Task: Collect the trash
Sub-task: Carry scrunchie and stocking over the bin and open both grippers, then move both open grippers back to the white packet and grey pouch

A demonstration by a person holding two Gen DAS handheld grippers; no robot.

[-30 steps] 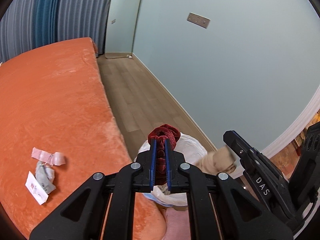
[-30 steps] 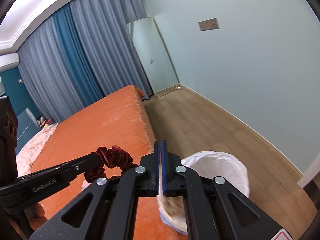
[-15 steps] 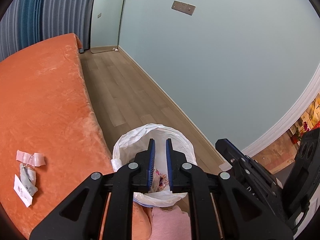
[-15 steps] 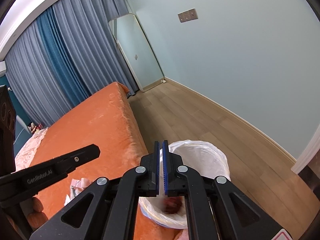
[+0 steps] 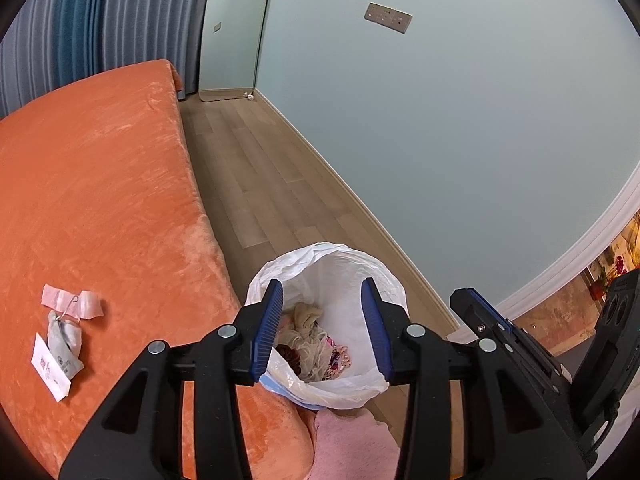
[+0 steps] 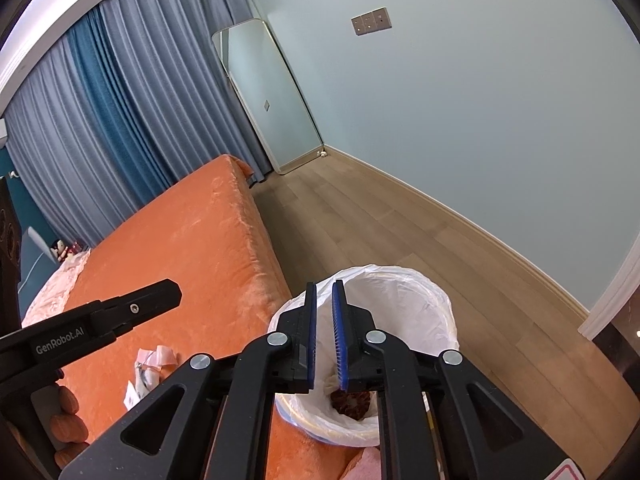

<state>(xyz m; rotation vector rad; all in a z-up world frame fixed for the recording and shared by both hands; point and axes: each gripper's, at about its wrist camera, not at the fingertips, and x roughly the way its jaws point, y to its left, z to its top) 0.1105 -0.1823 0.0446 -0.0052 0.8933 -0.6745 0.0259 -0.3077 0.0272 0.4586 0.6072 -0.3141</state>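
Hovering over the bin (image 5: 394, 280), both jaws just opened, empty; only the left view shows tags (image 5: 60, 344).

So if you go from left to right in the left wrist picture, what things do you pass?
White paper tag → crumpled grey pouch → pink ribbon strip → white-lined round trash bin → the other black hand-held gripper.

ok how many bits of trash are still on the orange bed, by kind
pink paper strip: 1
grey crumpled packet: 1
white printed tag: 1
total: 3, lying clustered near the bed's edge
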